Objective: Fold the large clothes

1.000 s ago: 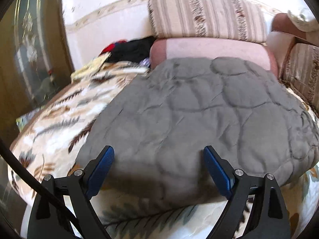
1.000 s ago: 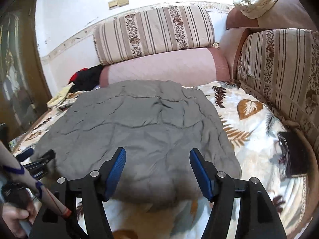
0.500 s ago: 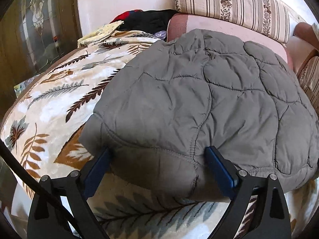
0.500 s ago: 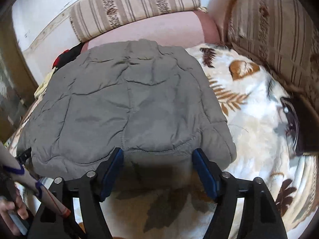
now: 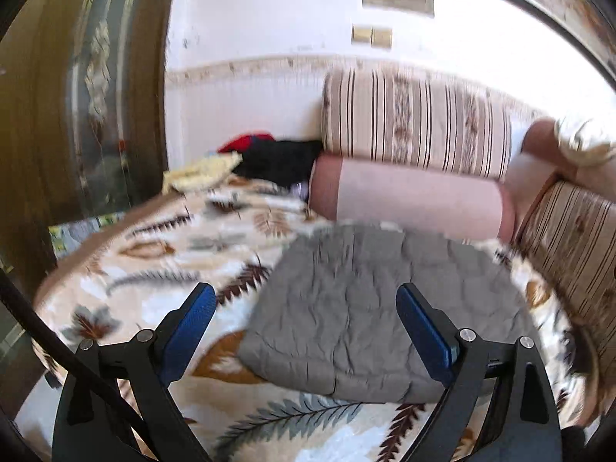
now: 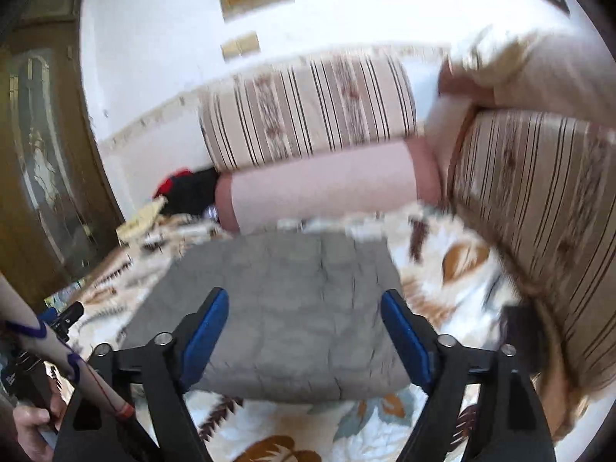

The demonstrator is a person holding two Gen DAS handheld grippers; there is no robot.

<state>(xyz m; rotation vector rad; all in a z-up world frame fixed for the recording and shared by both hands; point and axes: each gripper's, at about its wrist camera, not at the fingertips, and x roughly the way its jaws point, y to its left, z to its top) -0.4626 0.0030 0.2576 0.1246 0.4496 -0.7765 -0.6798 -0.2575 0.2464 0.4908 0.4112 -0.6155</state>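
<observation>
The grey quilted jacket (image 5: 369,315) lies folded on the leaf-patterned blanket (image 5: 146,269), just ahead of both claws; left claw (image 5: 304,331) spread, empty; right claw (image 6: 304,331) opening, nothing pinched; each faces its near edge.

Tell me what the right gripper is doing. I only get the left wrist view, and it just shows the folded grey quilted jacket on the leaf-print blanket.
Observer: The right gripper has its jaws opening, with nothing between the pads. The grey quilted jacket lies on the blanket beyond them.
Operator: Can you see my left gripper from there?
Observer: Yes, the left gripper shows at the picture's left edge, clear of the jacket, over the leaf-print blanket.
Operator: Any hand in shot?
Observer: A hand grips a handle in the bottom left corner.
</observation>
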